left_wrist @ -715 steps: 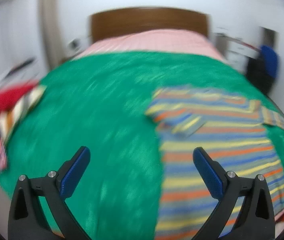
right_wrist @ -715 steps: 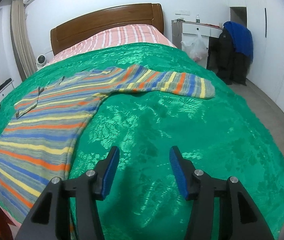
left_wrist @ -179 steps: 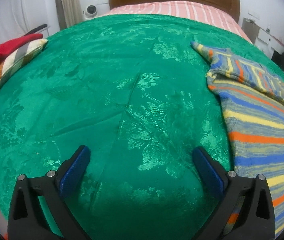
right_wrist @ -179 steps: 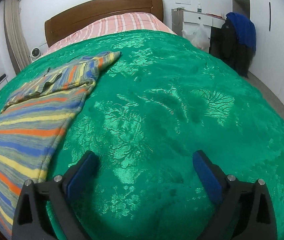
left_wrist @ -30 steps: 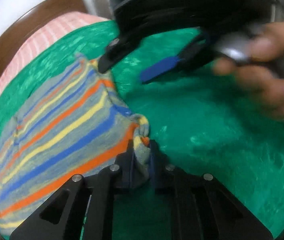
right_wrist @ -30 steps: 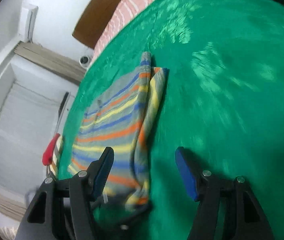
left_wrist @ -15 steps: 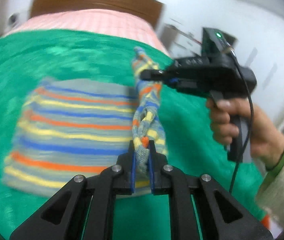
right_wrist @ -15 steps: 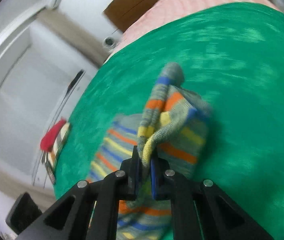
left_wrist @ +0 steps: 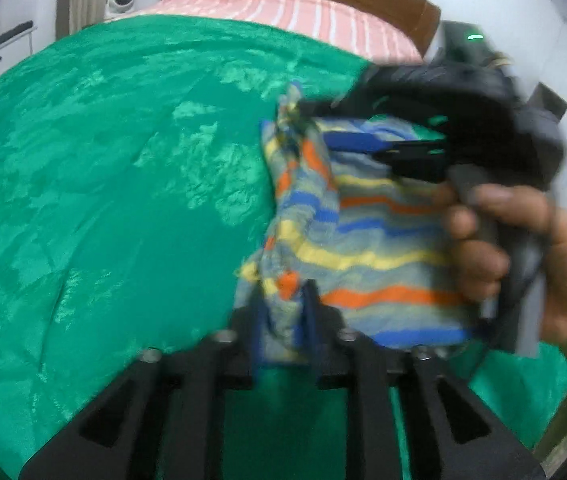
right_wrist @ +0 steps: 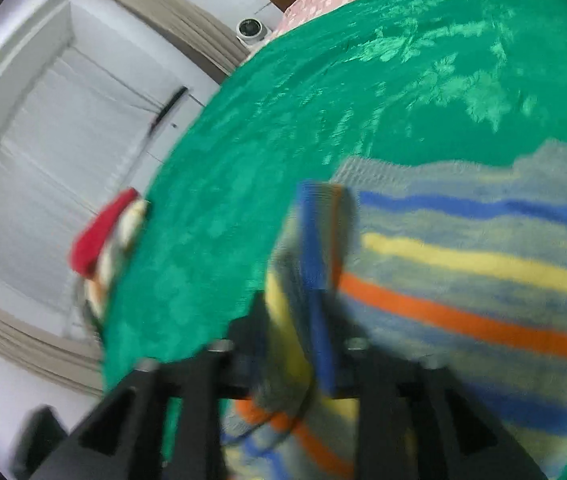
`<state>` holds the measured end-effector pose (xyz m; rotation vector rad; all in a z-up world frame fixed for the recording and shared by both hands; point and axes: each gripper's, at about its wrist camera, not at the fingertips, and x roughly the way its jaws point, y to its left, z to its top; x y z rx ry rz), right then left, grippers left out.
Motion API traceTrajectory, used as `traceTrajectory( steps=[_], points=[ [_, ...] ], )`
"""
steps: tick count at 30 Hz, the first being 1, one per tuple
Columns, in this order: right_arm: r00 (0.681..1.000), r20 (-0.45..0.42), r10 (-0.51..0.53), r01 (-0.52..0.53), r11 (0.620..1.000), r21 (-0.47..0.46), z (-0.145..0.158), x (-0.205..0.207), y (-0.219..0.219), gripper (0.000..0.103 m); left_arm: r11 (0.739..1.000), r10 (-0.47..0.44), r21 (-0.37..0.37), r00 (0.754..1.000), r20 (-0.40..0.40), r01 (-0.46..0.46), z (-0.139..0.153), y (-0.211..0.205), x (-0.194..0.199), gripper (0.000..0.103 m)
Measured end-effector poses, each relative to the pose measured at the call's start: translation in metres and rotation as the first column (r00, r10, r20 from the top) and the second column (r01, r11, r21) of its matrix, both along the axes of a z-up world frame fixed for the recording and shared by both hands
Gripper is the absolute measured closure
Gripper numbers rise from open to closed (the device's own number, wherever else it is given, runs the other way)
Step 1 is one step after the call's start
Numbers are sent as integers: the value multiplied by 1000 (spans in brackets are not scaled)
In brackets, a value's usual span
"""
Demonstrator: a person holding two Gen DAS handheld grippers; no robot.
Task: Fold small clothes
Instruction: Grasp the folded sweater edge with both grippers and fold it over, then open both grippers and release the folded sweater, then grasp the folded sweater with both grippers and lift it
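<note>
The left gripper (left_wrist: 283,320) is seen with its jaws opening, part-way apart; a bunched fold of the striped garment (left_wrist: 367,240) lies between the blue pads, loosely, with no firm clamp evident. The right gripper (right_wrist: 295,320) is likewise opening, a fold of the same garment draped between its fingers; whether the pads press on it cannot be told through the blur. The garment is lying folded on the green bedspread (left_wrist: 103,200). A hand (left_wrist: 523,248) is seen on the right gripper's handle.
</note>
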<state>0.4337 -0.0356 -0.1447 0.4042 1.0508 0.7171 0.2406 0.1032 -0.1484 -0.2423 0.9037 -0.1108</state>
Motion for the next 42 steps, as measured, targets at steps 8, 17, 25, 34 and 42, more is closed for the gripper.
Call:
traceTrajectory(
  steps=[8,17,25,34,42],
  points=[
    [956,287,67,-11,982,-191,69,-84,-62,55,999,-16,35,997,82,13,17,-4,-1,36],
    [976,143,167,-106,927,-360,-21,-181,-90,74,996,43,81,997,-65,-38,-2,15,12,90],
    [987,153,55,-4,948,-318,-15,-209,-118,65,978,46,202,998,39,-53,45,8,-10,22],
    [978,210,-23,87,949,-302,-2,-253,-130,29,957,29,287,996,81,-51,53,-2,-10,18],
    [971,222,-86,149,947,-283,14,-225,-133,29,988,-114,117,988,99,102,49,16,37,3]
  ],
)
